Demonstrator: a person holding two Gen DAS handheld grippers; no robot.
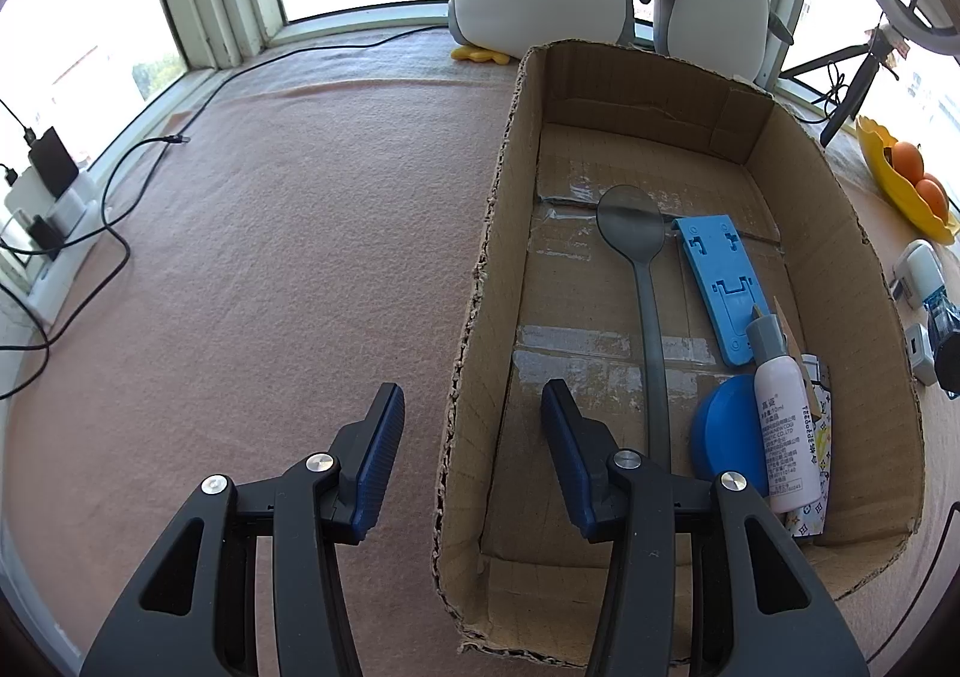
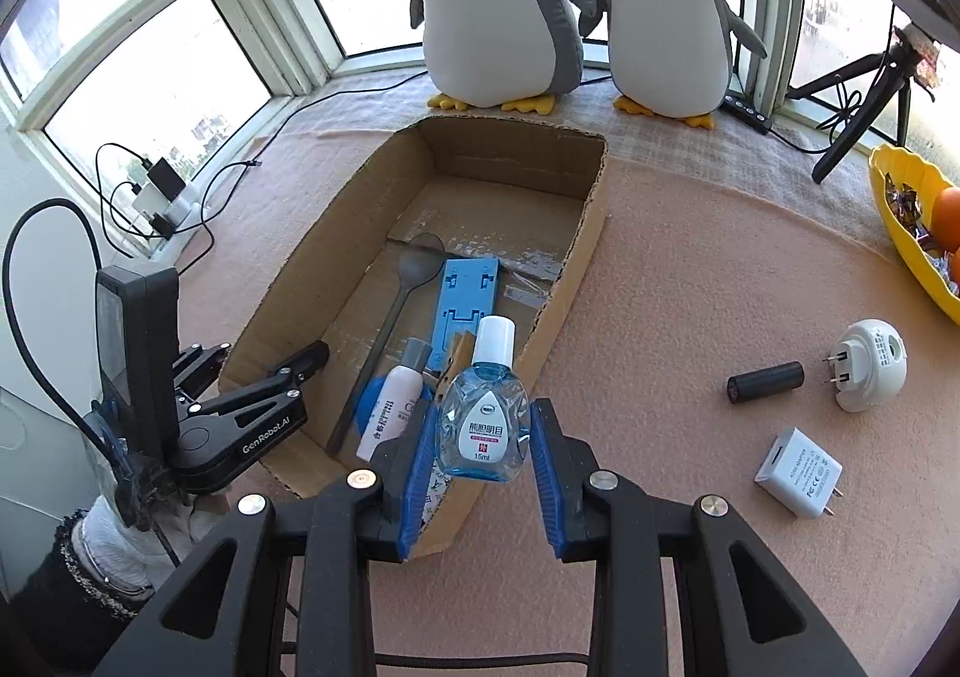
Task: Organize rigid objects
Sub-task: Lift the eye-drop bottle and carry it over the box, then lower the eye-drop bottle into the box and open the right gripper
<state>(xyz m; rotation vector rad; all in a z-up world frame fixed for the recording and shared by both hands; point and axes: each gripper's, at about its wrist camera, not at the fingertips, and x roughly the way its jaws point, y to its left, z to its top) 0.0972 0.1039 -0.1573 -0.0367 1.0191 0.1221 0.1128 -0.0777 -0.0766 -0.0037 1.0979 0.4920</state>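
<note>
- The right tool (image 2: pixel 485 458) pinches a small blue eye-drop bottle (image 2: pixel 483 425) between its blue pads (image 2: pixel 420 473). The bottle stands upright, white cap on top, and it sits low between the fingers, so the hold looks safe enough for a short carry.
- The cardboard box (image 2: pixel 591 209) is just ahead of this tool and a little to its left. The bottle hangs near the box's near right wall; I cannot tell if it is already over the rim.
- Inside the box, ahead of the tool, lie a grey spoon (image 2: pixel 384 317), a blue plastic holder (image 2: pixel 465 293), a white bottle with grey cap (image 2: pixel 393 407) and a blue round lid (image 1: pixel 729 431). The near right corner is crowded — I judge the free floor further forward, past the holder, is the better place.
- To do the step well: carry the bottle forward over the wall, lower it until the base is near the cardboard, and only then spread the fingers. Dropping it from height can make it roll or knock the white bottle over.
- The left tool (image 1: pixel 474 425) is spread wide and holds nothing. It stands astride the box's left wall (image 1: pixel 480 317), with one finger inside and one outside — it can steady the box if the box slides.
- To the right of the right tool, on the tabletop (image 2: pixel 690 287), three things wait: a black cylinder (image 2: pixel 765 382), a round white plug (image 2: pixel 870 374) and a white charger (image 2: pixel 798 473).
</note>
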